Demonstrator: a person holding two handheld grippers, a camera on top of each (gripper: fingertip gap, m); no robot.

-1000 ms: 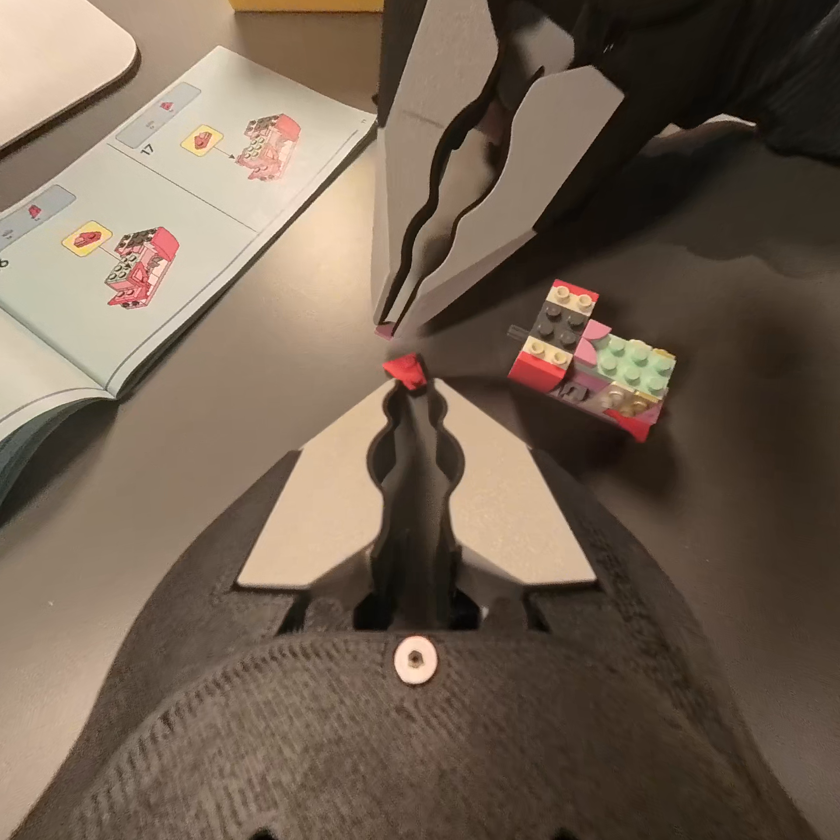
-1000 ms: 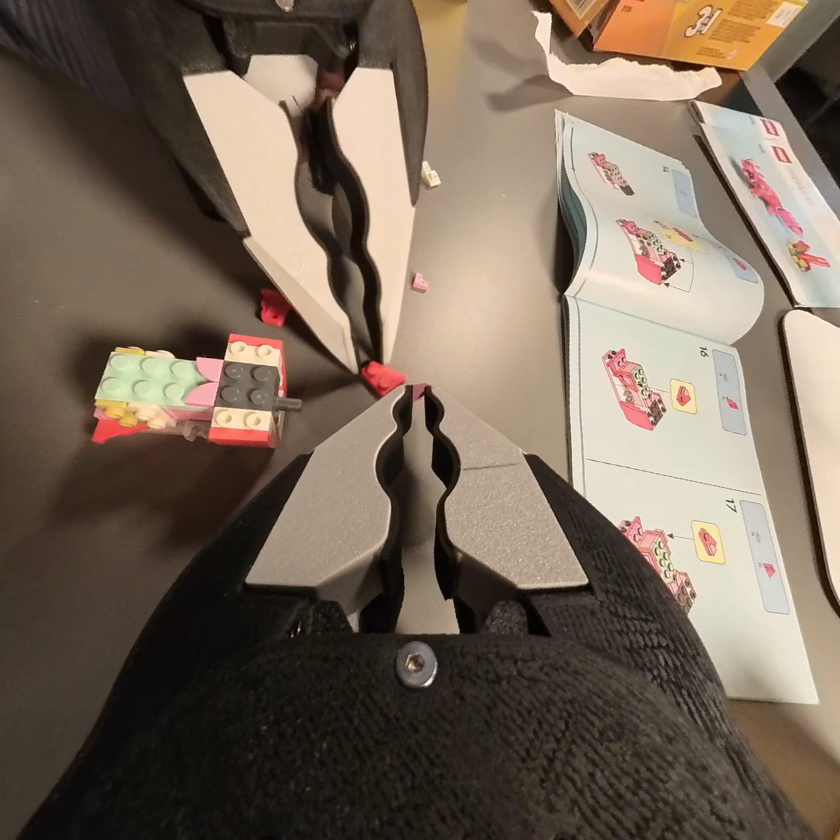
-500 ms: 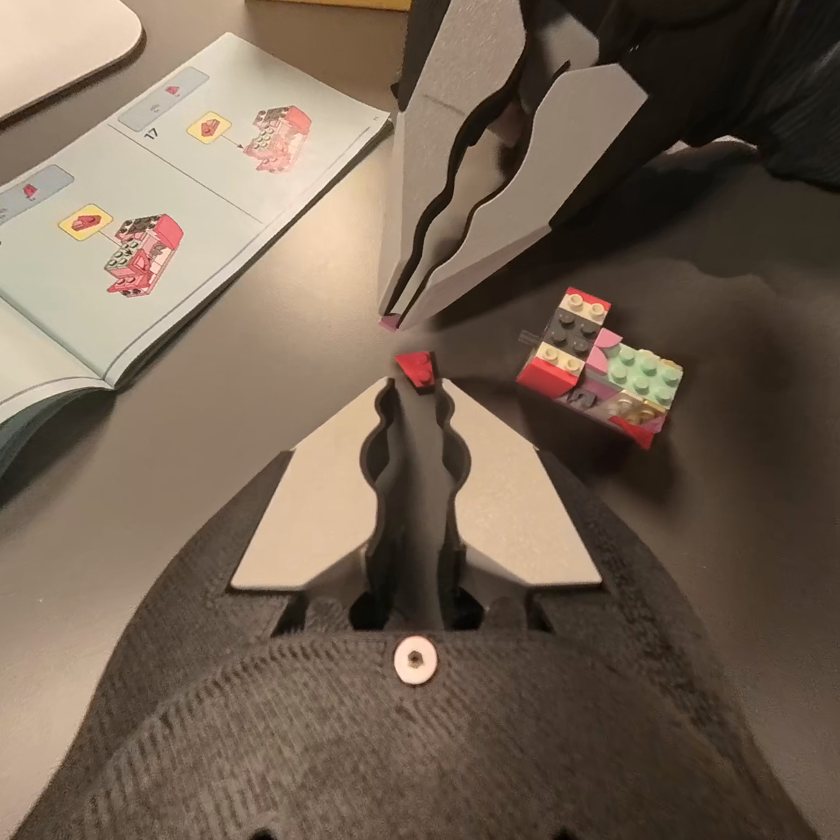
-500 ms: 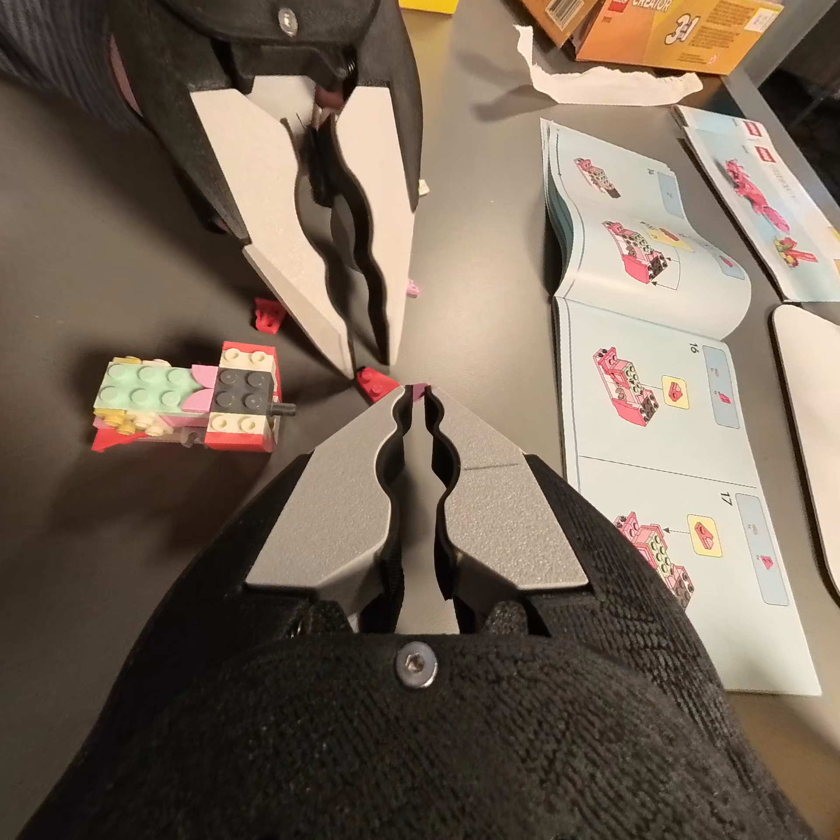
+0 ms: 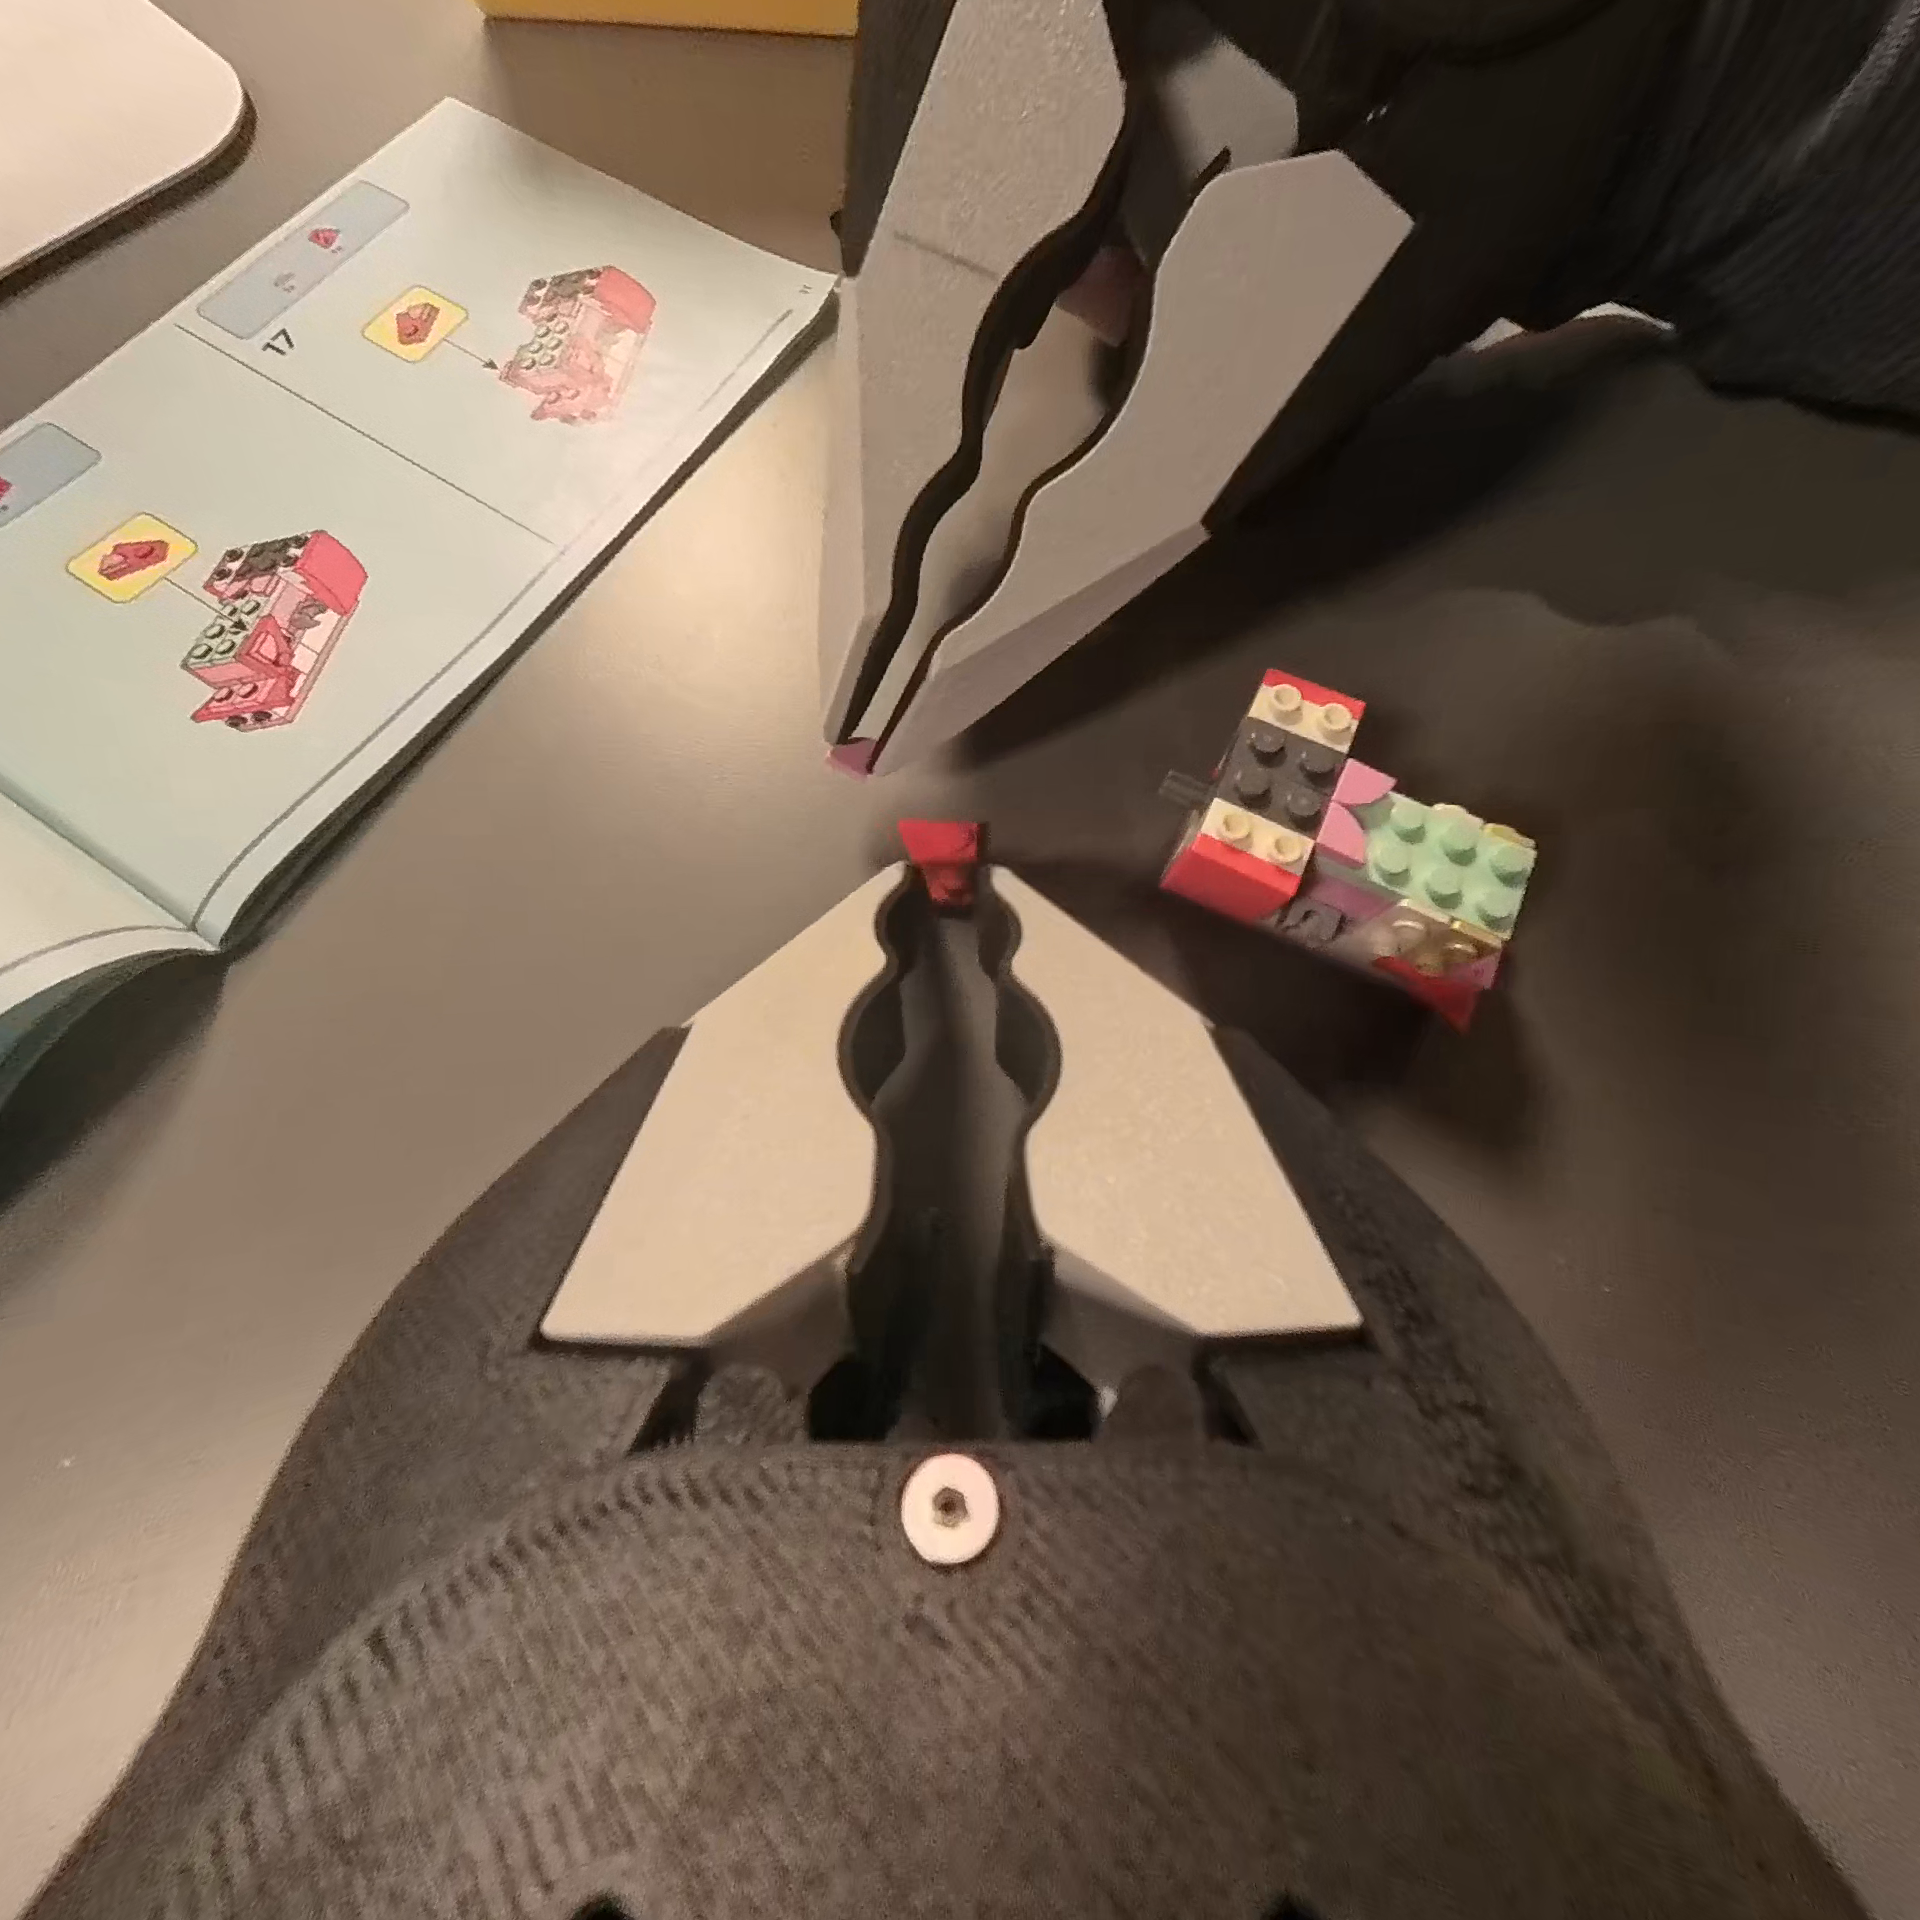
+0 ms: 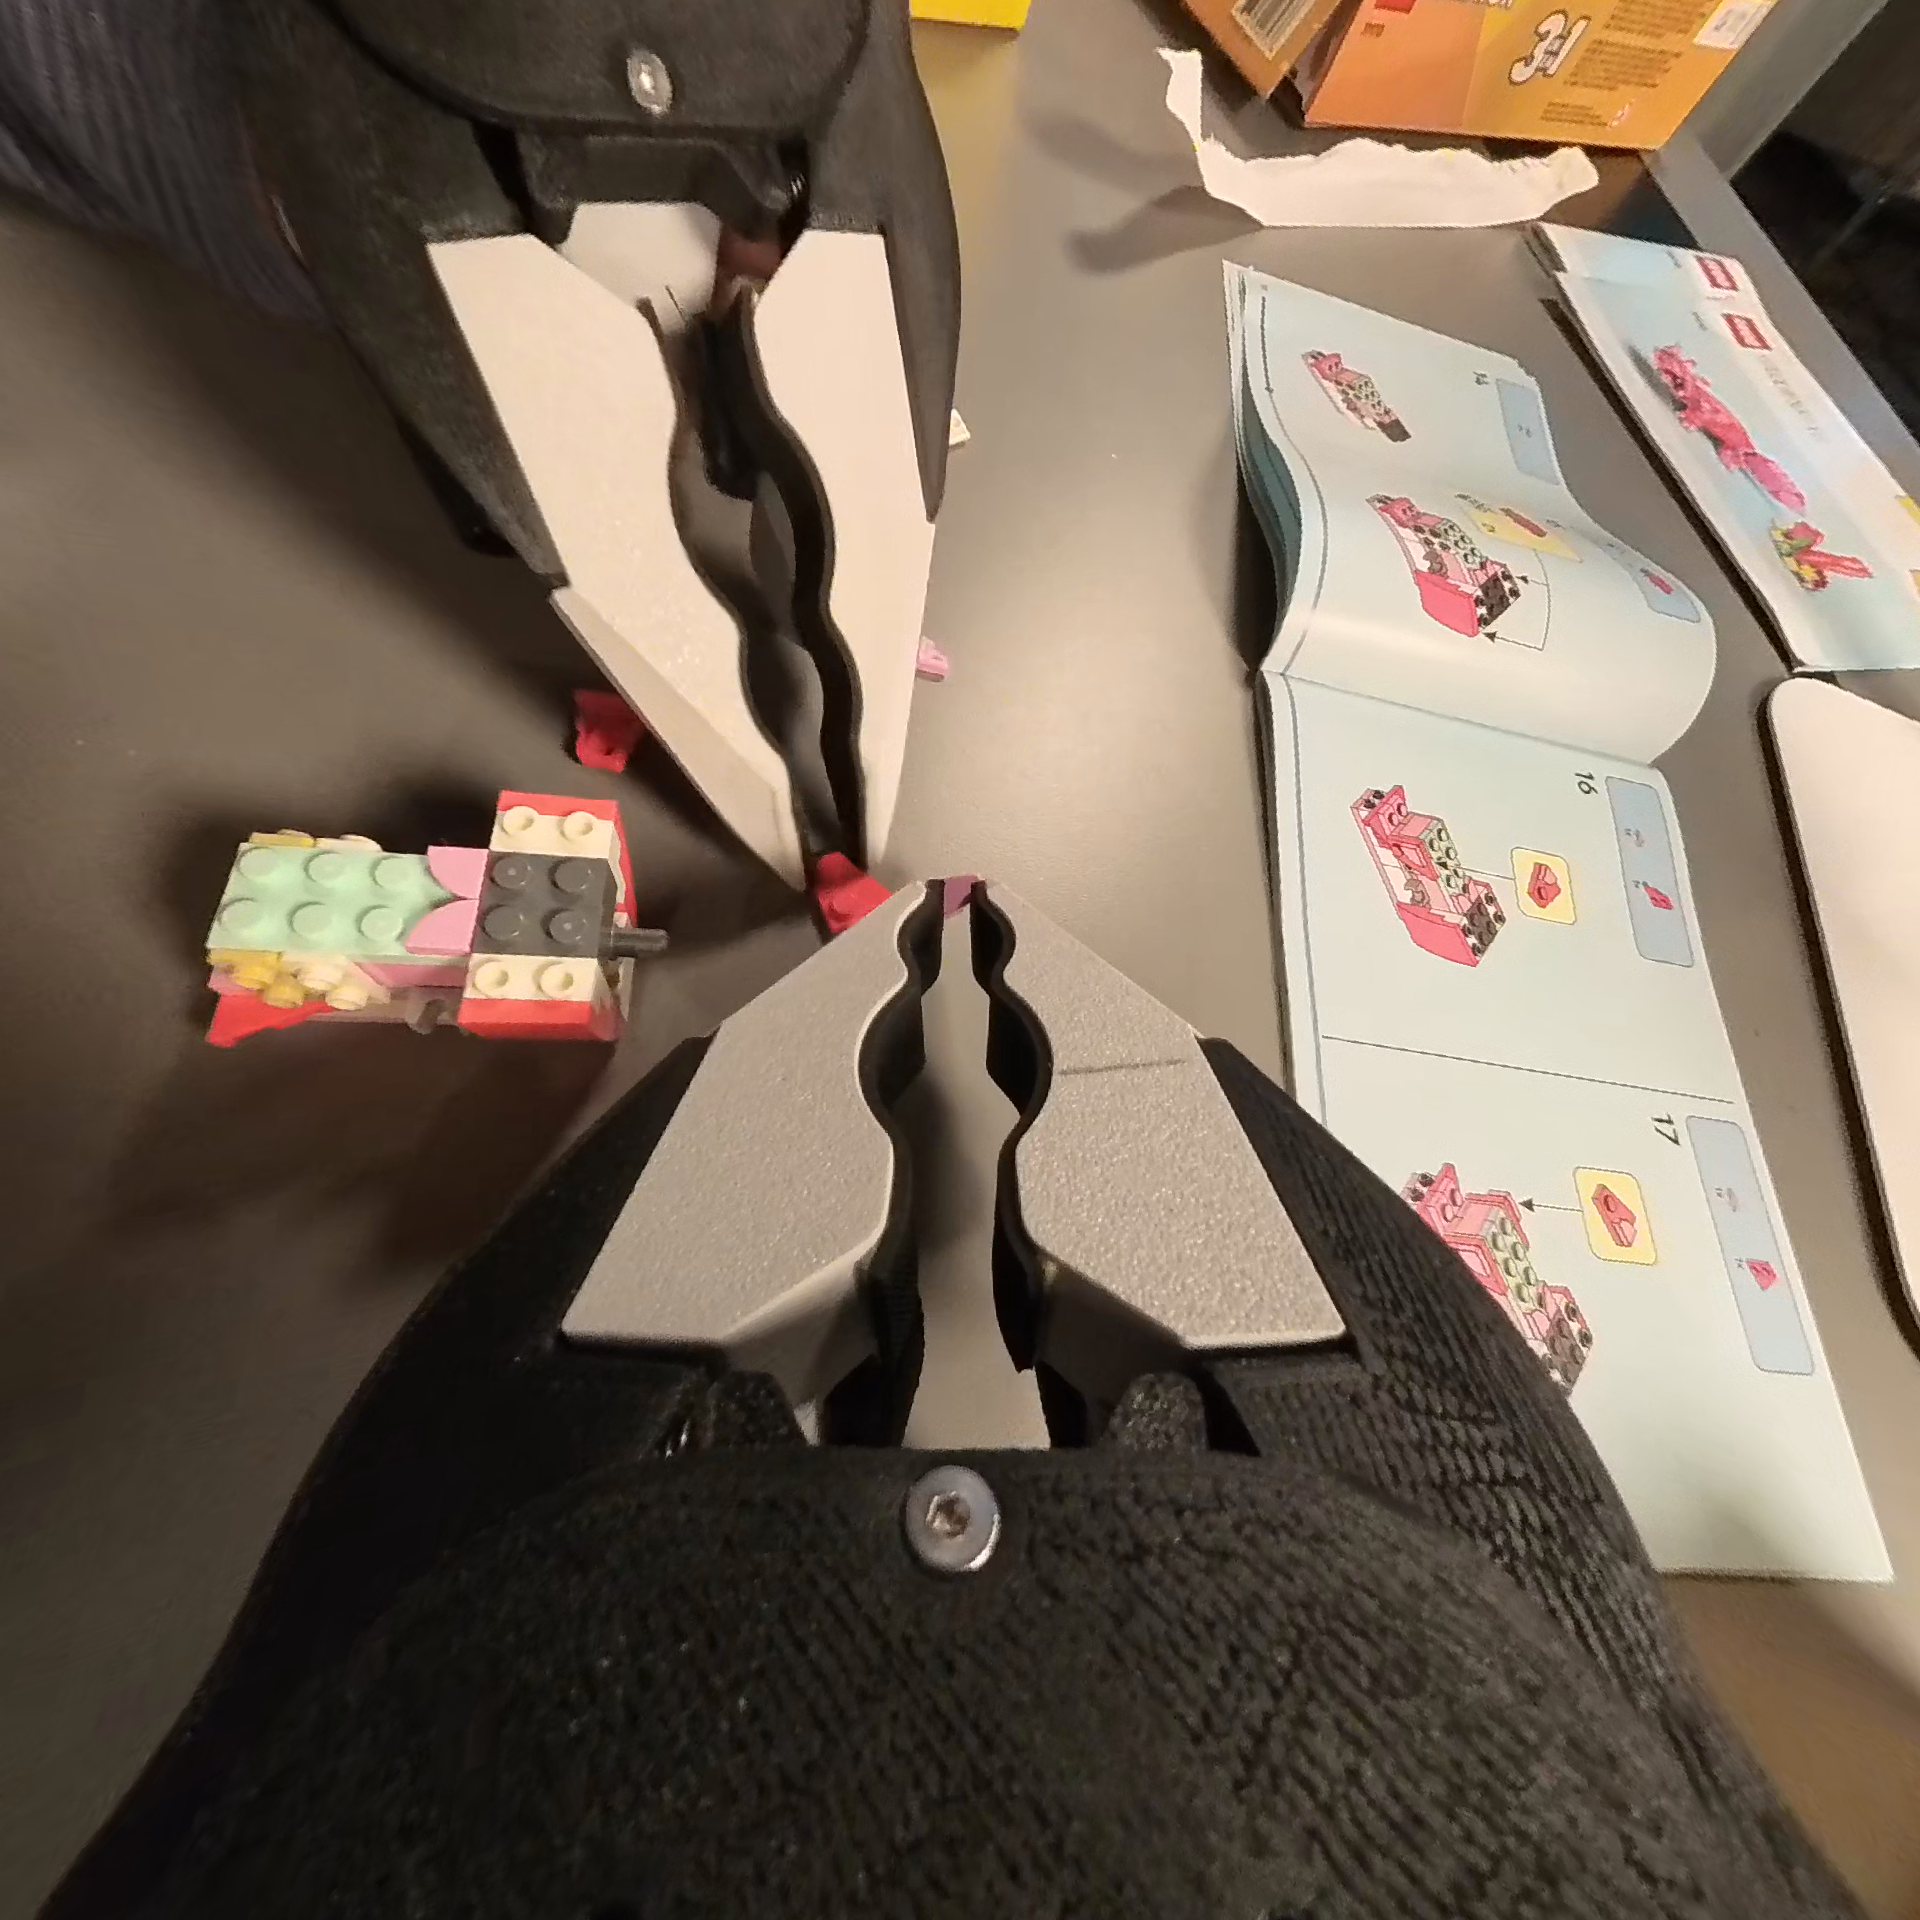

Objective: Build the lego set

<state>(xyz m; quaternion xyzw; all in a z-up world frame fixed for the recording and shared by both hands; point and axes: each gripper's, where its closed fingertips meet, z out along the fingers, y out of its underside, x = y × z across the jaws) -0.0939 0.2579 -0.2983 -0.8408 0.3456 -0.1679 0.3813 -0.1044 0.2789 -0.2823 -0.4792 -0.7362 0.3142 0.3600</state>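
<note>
Tip to tip over counter (image 5: 436, 894): small red brick (image 5: 940, 844) pinched in left tool (image 5: 943, 883); tiny purple piece (image 6: 958, 890) clamped in right tool (image 6: 956, 902); part-built brick model (image 5: 1351, 852) just beside.

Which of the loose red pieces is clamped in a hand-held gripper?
The red piece pinched at the left hand-held gripper tips; the other red piece lies free on the table behind it.

A small purple piece (image 6: 958, 891) is pinched between the tips of the right gripper (image 6: 956, 902). Opposite, a red brick (image 6: 844, 896) is clamped by the left gripper (image 6: 836, 868). A multicoloured brick model (image 6: 426, 925) is seen left, an open instruction booklet (image 6: 1496, 935) right, on a dark table (image 6: 1091, 623).
</note>
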